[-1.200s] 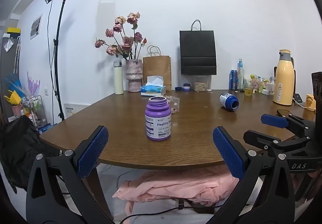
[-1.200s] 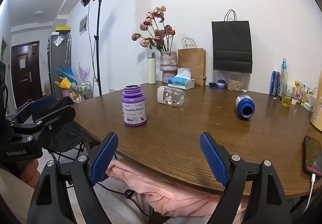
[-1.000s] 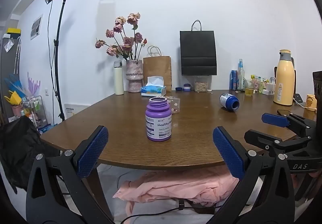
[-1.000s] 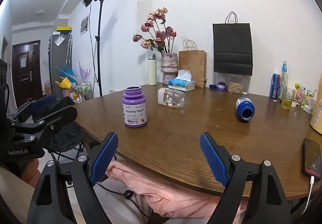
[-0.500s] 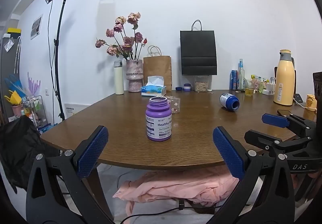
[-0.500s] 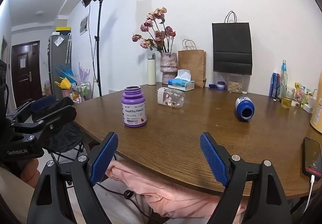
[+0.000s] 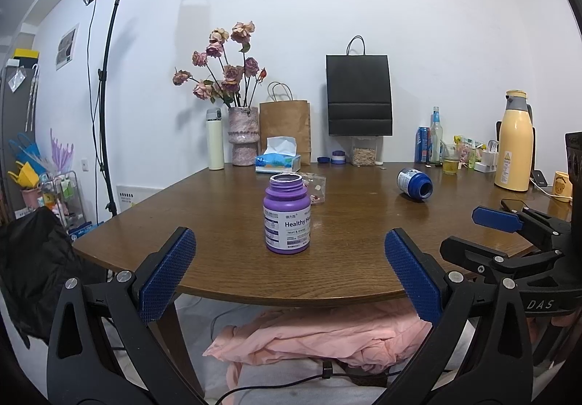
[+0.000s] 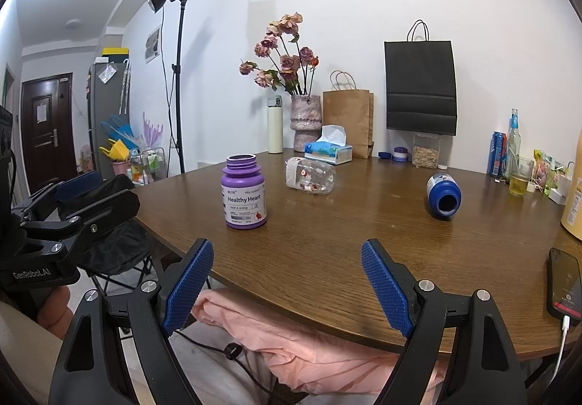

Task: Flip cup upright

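Observation:
A purple open bottle (image 7: 287,214) stands upright near the front of the brown table (image 7: 356,223); it also shows in the right wrist view (image 8: 243,197). A blue bottle (image 7: 414,184) lies on its side to the right, mouth toward me (image 8: 443,197). A clear bottle (image 8: 309,179) lies on its side behind the purple one. My left gripper (image 7: 289,274) is open and empty, in front of the table edge, facing the purple bottle. My right gripper (image 8: 287,283) is open and empty at the table's front edge.
A vase of flowers (image 7: 243,136), tissue box (image 7: 277,159), paper bags (image 7: 358,96), a white flask (image 7: 215,139), cans, a glass and a yellow thermos (image 7: 514,147) line the back and right. A phone (image 8: 563,287) charges at the right front edge. Pink cloth (image 7: 320,336) lies below.

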### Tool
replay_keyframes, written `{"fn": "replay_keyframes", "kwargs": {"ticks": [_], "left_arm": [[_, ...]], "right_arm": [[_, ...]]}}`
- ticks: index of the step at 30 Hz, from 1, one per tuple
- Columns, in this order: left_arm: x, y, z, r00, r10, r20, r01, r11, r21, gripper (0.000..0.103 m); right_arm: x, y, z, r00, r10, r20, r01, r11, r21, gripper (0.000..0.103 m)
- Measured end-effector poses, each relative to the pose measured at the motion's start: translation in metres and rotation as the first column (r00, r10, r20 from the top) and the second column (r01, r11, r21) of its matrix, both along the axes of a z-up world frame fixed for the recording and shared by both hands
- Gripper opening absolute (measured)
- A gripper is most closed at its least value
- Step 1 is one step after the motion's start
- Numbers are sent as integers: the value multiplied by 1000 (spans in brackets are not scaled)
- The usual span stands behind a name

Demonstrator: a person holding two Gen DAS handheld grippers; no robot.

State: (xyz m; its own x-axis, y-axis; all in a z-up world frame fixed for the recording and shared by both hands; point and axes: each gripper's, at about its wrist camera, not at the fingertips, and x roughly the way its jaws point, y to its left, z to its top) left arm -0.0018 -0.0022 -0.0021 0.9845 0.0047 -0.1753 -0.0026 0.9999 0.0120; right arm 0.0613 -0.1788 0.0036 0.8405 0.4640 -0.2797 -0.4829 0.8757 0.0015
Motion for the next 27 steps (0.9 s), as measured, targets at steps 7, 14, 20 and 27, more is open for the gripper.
{"fn": "replay_keyframes", "kwargs": {"ticks": [7, 14, 20, 27], "left_arm": [[0, 0, 0, 1000, -1, -1, 1, 1000, -1, 103], [1, -1, -2, 1000, 0, -2, 0, 1000, -2, 103], [1, 0, -2, 1000, -1, -3, 1, 1000, -2, 103], [1, 0, -2, 1000, 0, -3, 0, 1000, -3, 103]], "right_arm": [[1, 0, 0, 1000, 0, -1, 0, 1000, 0, 88], [1, 1, -2, 1000, -1, -1, 1, 1000, 0, 88], [1, 1, -3, 1000, 0, 1, 0, 1000, -3, 88], [1, 1, -3, 1000, -1, 0, 1, 1000, -3, 88]]}}
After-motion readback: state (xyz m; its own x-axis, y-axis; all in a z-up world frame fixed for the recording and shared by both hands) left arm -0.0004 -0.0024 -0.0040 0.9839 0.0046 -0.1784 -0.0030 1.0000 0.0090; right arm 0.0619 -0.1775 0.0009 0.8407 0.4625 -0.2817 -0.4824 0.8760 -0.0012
